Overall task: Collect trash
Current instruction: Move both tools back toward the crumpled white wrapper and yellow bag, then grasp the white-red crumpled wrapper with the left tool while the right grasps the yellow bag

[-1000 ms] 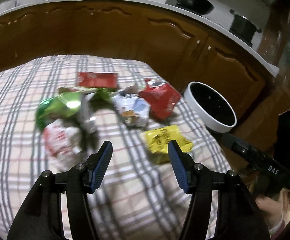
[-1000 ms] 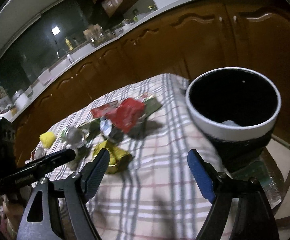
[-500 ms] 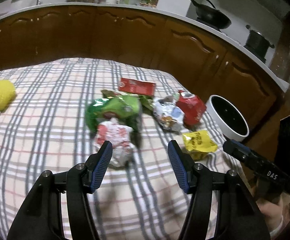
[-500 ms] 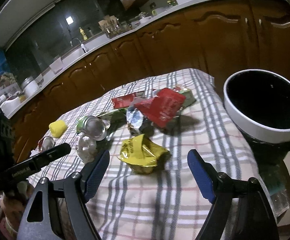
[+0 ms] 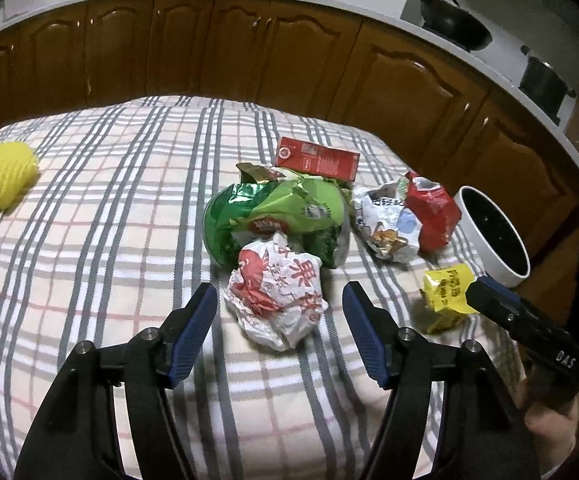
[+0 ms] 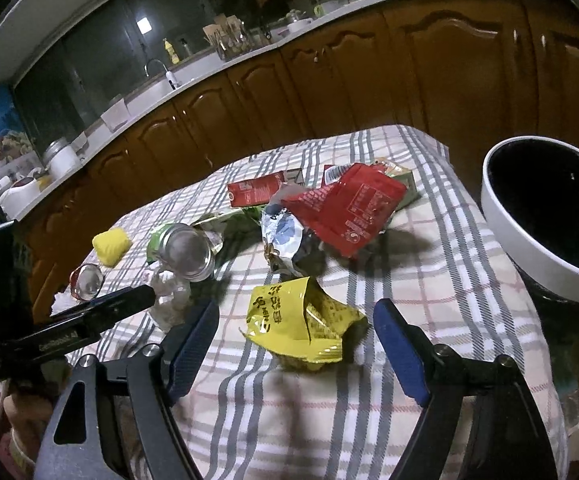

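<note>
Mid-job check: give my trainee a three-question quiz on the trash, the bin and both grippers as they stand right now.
1. True or false: the right gripper is shut on the yellow wrapper.
2. Which piece lies between the left gripper's fingers? A) red carton B) white crumpled wrapper C) green bag
3. Name what stands at the table's edge, ready for the trash.

Key:
1. False; its fingers are apart, the wrapper lies loose on the checked cloth.
2. B, the white crumpled wrapper, not yet gripped.
3. The white-rimmed bin.
</note>
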